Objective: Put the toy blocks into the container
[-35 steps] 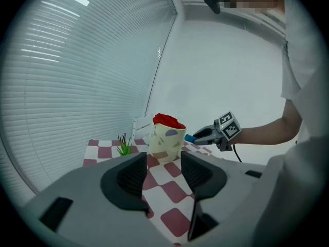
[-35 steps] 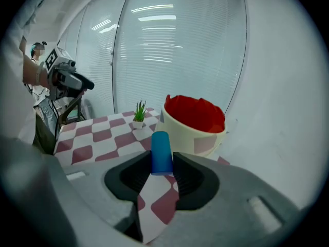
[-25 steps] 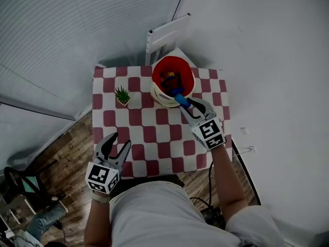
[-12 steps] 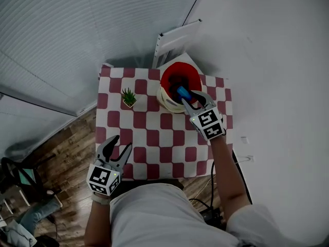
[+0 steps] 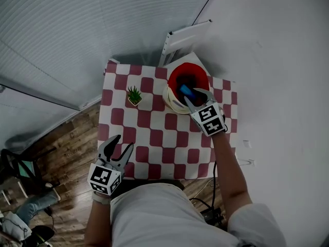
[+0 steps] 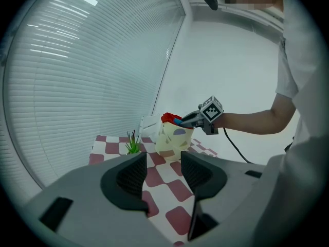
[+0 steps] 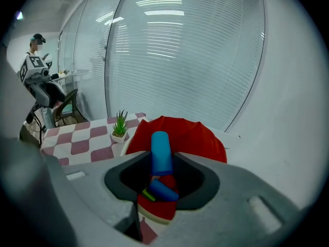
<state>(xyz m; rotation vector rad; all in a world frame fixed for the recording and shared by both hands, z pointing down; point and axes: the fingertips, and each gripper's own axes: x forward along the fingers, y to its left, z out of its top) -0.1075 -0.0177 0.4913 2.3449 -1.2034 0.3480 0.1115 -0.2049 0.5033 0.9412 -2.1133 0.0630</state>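
Observation:
A cream container with a red lining (image 5: 177,101) stands at the far right of the checked table (image 5: 154,133). My right gripper (image 5: 193,98) hangs over its mouth, shut on a blue cylinder block (image 5: 185,91). In the right gripper view the blue block (image 7: 161,153) stands upright between the jaws of the right gripper (image 7: 162,161), above the red lining (image 7: 200,135). Below it in the container lie another blue block (image 7: 164,189) and a green one (image 7: 148,194). My left gripper (image 5: 122,144) is open and holds nothing at the table's near left edge. The left gripper (image 6: 163,171) looks toward the container (image 6: 172,140).
A small potted plant (image 5: 134,95) stands left of the container. A white frame (image 5: 187,32) leans behind the table against the blinds. A white wall runs close along the table's right side. Wooden floor (image 5: 61,153) lies to the left.
My right gripper has carried the blue block farther over the container and a little lower. The left gripper has stayed near the table's front edge.

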